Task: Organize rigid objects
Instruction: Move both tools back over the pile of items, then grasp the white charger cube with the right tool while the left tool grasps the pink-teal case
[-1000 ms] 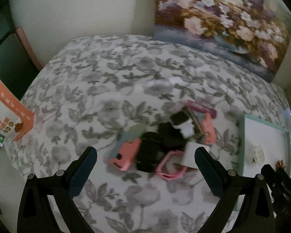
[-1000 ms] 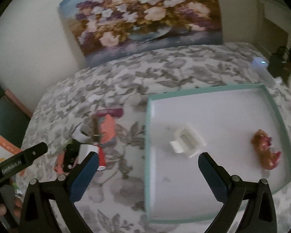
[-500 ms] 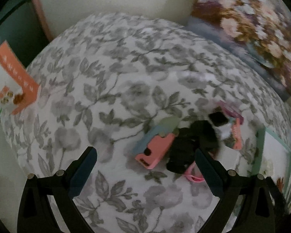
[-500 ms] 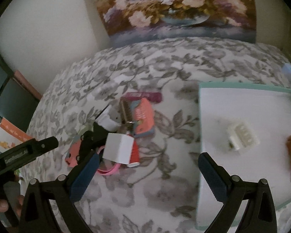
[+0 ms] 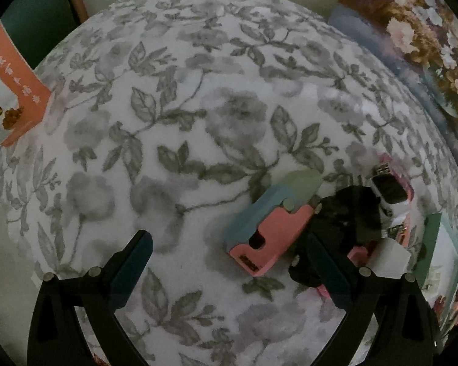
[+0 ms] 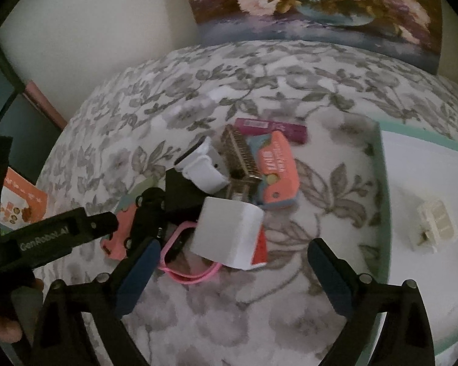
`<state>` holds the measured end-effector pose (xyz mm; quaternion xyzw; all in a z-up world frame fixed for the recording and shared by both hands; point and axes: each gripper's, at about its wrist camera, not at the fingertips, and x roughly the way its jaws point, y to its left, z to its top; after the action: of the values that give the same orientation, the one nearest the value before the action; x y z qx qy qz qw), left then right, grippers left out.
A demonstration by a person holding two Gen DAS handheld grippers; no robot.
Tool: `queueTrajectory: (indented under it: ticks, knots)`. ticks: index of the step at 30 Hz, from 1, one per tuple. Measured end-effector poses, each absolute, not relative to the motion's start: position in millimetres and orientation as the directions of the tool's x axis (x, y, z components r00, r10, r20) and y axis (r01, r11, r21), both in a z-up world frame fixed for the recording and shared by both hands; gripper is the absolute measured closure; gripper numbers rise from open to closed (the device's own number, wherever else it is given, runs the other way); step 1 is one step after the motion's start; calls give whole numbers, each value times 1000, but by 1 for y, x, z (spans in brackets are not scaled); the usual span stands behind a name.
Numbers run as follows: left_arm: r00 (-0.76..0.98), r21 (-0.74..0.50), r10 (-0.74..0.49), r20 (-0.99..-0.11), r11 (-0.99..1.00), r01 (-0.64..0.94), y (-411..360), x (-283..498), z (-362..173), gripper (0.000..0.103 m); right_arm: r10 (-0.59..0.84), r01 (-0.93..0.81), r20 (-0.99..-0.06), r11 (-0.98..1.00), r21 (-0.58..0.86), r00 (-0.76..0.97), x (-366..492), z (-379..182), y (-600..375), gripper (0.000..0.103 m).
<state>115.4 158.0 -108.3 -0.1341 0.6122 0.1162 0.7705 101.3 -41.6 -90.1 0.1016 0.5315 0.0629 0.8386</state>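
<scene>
1. In the left wrist view, our left tongs [image 5: 229,262] stand wide apart with nothing between them, above the flowered cloth [image 5: 180,116] on the bench.
2. Taking the pile of small objects as our landmark, the pink case [image 5: 271,238] lies at its near-left edge, overlapping a pale blue-green piece [image 5: 278,195], just inside our right-hand finger [image 5: 326,271].
3. A black item [image 5: 348,216] sits behind that finger, a white box [image 5: 392,256] past it; the tray's green rim [image 5: 430,244] shows beyond the pile at the frame's right edge.
4. We judge the step in hand to be picking one object from the pile. To do it well we would centre the tongs on a single piece, likely the pink case, and keep the right-hand finger from nudging the black item.
5. In the right wrist view, our right tongs [image 6: 232,274] are also spread, their jaws having just closed a little, with nothing pressed between them.
6. The white box [image 6: 229,231] tops the near side of the pile, over a pink loop [image 6: 186,274]; behind it lie a white watch-like piece [image 6: 204,167], an orange card [image 6: 278,167] and a purple bar [image 6: 271,126].
7. The left tongs [image 6: 116,222] reach in at the pile's left.
8. The tray [image 6: 378,164] lies right of the pile and holds a small cream block [image 6: 436,225]; anything further in it is cut off here.
</scene>
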Motion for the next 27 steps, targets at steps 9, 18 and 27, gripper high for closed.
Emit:
queueTrajectory:
  ticks: [9,18,27]
  knots:
    - [179,-75,-17,-984,945,-319,155,127,-133,3,227,-3,-886,969,247,405,111,-101,-31,8]
    - [218,-136,-71,-973,944,-300,153,126,-131,38,199,-10,-892,977,213,405,114,-104,-27,24]
    - [231,-132,-72,-970,957,-258,132,132,-127,52,184,-11,-900,981,196,395,115,-106,-30,44]
